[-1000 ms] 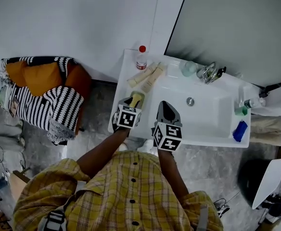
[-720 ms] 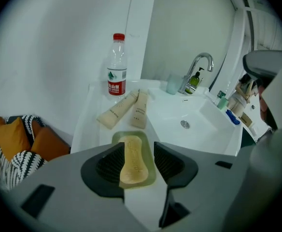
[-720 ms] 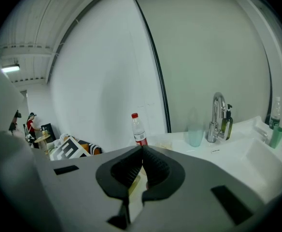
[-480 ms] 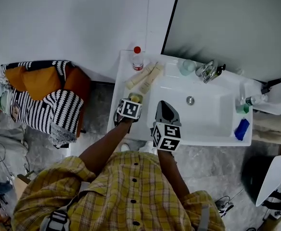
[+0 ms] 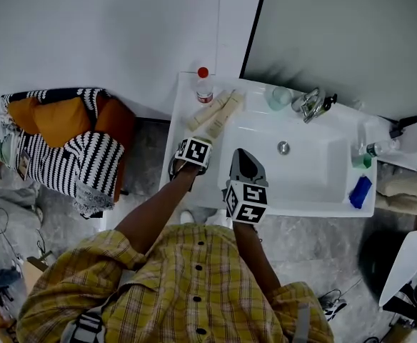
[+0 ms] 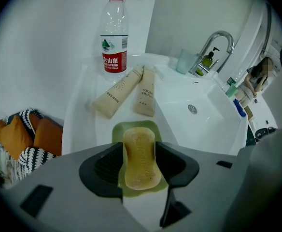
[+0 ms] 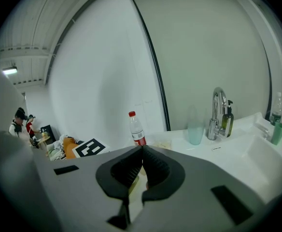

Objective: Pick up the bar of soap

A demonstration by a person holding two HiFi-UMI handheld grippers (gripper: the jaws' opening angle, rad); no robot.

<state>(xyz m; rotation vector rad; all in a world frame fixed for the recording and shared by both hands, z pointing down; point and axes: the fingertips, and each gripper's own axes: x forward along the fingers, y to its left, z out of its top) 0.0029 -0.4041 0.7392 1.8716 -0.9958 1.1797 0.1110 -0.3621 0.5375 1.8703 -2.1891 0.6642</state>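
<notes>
Head view looks steeply down over the sink (image 5: pixel 301 174). Left gripper view sits close, tilted down, bottle (image 6: pixel 115 33) at 12 o'clock. Right gripper view looks nearly level. All share bottle and tap (image 7: pixel 218 111).

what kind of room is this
Most likely a bathroom or washroom: a white washbasin set against the wall, a chrome tap at its back edge, and a bar of soap lying on a green dish on the counter beside it.

White wall (image 5: pixel 101 27) fills the upper left, a grey panel (image 5: pixel 351 34) the upper right, with mottled grey floor (image 5: pixel 143 164) below and striped cushions (image 5: pixel 87 159) at left.
</notes>
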